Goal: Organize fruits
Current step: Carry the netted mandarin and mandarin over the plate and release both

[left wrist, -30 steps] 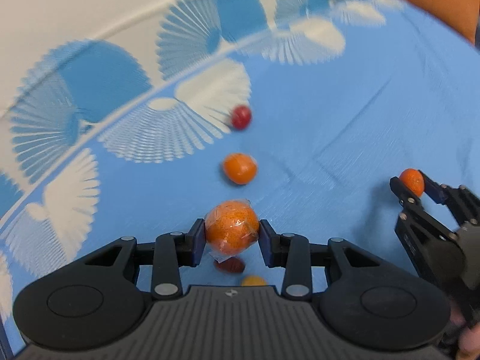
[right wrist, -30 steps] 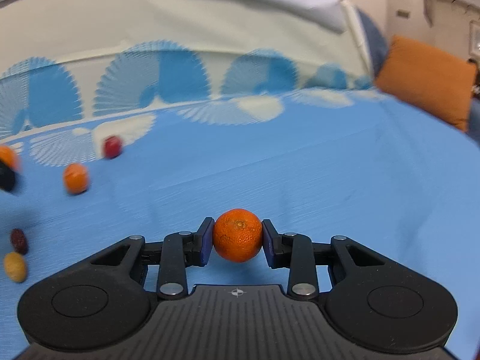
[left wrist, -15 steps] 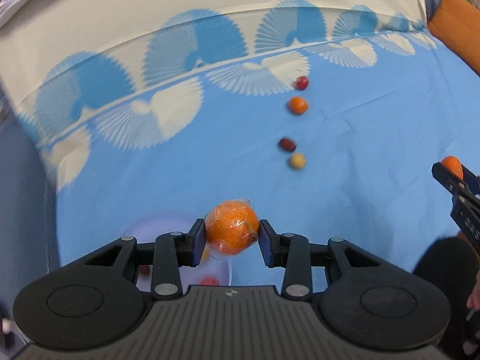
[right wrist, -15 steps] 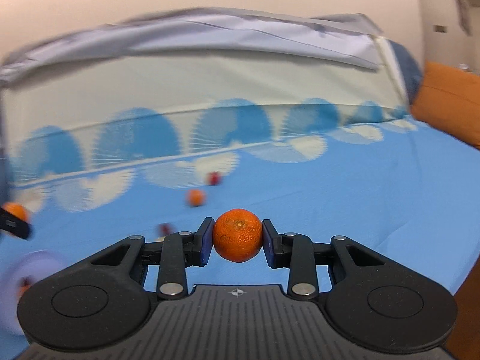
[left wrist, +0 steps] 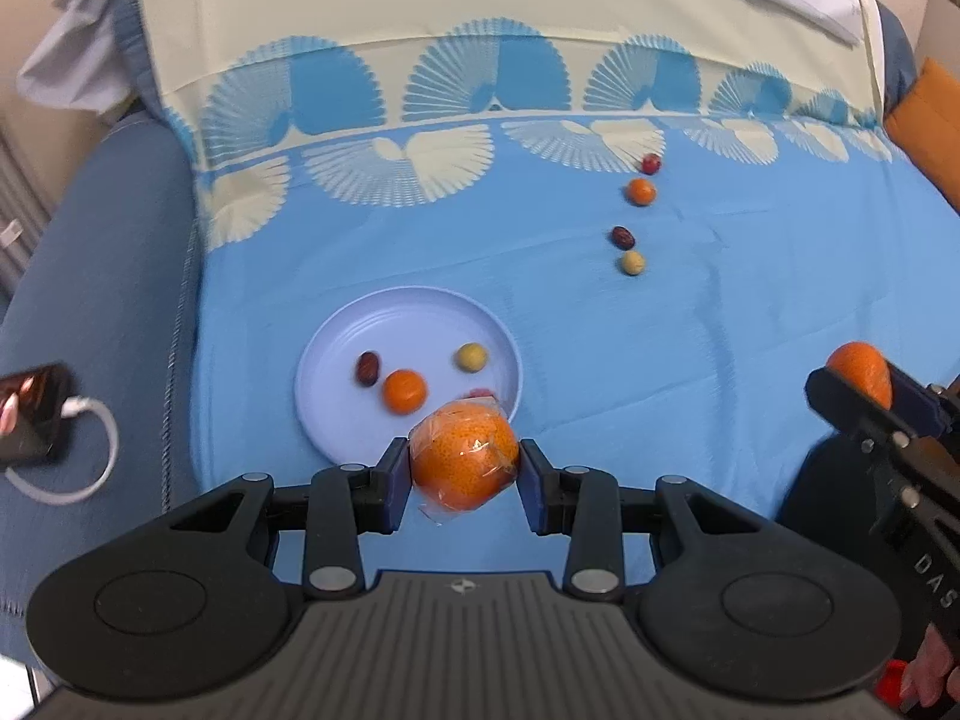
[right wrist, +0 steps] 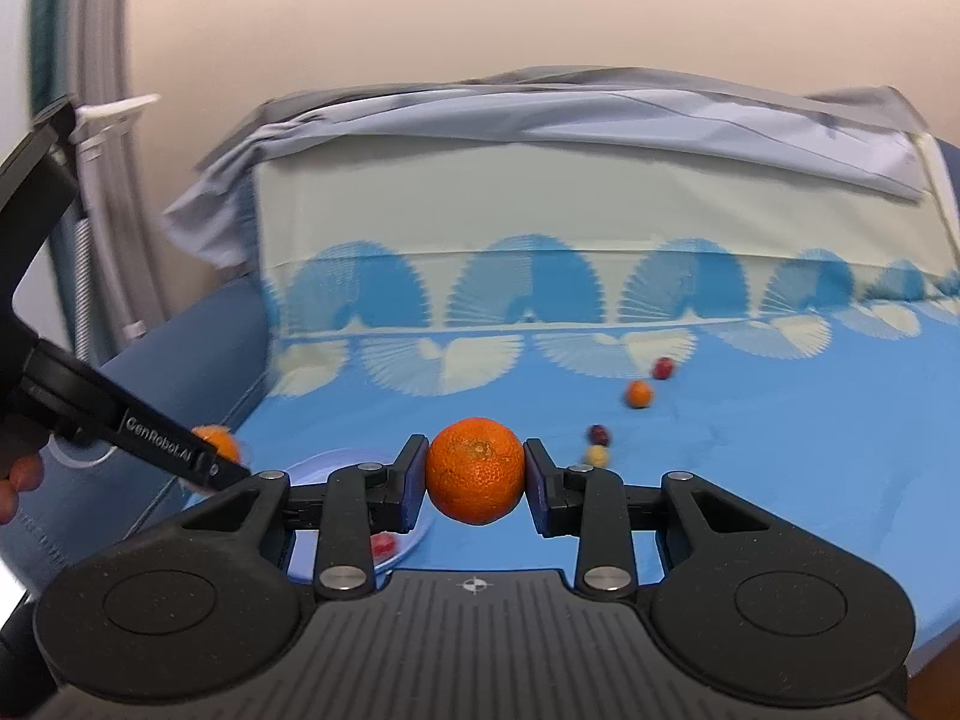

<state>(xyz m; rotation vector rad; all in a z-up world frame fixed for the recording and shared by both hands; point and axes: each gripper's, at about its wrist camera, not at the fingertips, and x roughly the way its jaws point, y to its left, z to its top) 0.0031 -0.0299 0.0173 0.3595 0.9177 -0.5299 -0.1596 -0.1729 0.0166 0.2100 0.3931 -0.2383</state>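
Two oranges are clamped, the wrapped orange [left wrist: 465, 463] in the left gripper [left wrist: 465, 477] fingers and the bare orange [right wrist: 475, 471] in the right gripper [right wrist: 475, 480]: lower each gently onto the plate [left wrist: 336, 354] near the bed's left edge, clear of fruit already there

White lettering "GenRobot.AI" runs along the left gripper [right wrist: 216, 468] arm; the letters "DAS" show on the right gripper [left wrist: 858, 378] body.

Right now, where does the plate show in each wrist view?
Left wrist: the plate lies centre-left, just beyond the left gripper and its wrapped orange.
Right wrist: only its rim shows at lower left, behind the right gripper's left finger.
Shared landmark: the row of four small fruits on the blue cloth.
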